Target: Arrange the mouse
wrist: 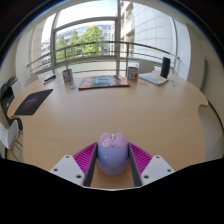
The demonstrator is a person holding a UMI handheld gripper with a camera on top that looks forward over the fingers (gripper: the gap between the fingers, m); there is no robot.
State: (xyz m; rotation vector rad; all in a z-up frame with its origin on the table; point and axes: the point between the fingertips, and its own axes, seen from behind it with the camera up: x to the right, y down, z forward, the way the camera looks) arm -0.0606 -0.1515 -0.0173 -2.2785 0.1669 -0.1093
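Observation:
A pale lilac computer mouse (112,154) sits between my two fingers, filling the gap from one pink pad to the other. My gripper (112,160) is shut on the mouse, with both fingers against its sides, over the near part of the round wooden table (150,115). A dark mouse pad (33,101) lies on the table far off to the left, well beyond the fingers.
A reddish mat (104,82) lies at the table's far side. Beside it stand a small container (68,75), a cup (132,72) and a white open device (157,73). A chair (8,100) stands at the left. Large windows lie beyond.

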